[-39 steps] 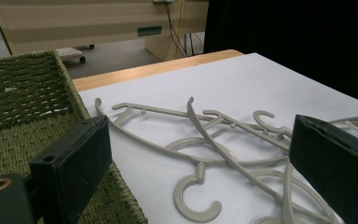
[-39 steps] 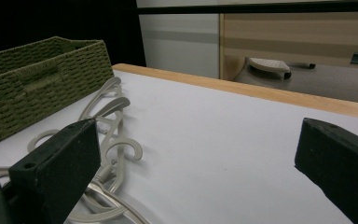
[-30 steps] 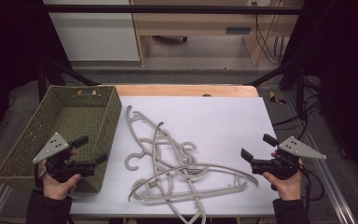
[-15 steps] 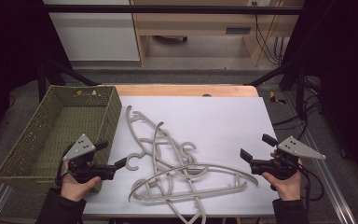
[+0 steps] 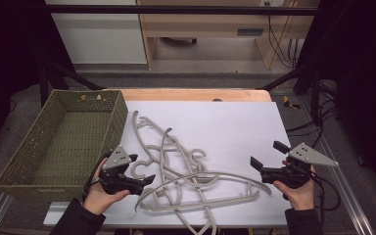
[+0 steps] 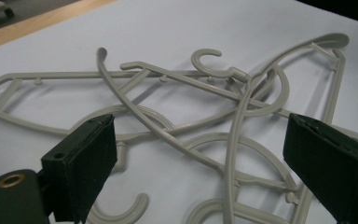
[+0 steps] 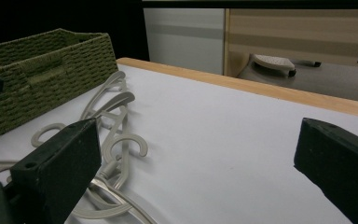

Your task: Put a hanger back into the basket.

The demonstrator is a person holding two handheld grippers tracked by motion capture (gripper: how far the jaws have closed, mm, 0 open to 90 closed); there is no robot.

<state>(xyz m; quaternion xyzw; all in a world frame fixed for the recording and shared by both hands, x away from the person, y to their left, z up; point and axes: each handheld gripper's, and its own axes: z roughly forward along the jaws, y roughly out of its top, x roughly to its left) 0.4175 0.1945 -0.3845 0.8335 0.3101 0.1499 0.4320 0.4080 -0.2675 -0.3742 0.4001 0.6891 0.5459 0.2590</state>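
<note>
The tangled hangers (image 5: 186,181) lay on the white table (image 5: 235,127), just right of the woven basket (image 5: 58,142). Your left gripper (image 5: 142,169) hovered at the pile's basket-side edge, jaws wide, holding nothing. Your right gripper (image 5: 267,155) sat opposite, beyond the pile, also wide. Past the table, grey floor and wooden furniture (image 5: 210,24).

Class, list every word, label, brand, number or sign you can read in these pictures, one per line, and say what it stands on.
None can be read: there is no legible text in any view.
The beige plastic hangers, the green woven basket and the white table top bear no print.
The left hand-held gripper and right hand-held gripper show no readable marking on their plates.
</note>
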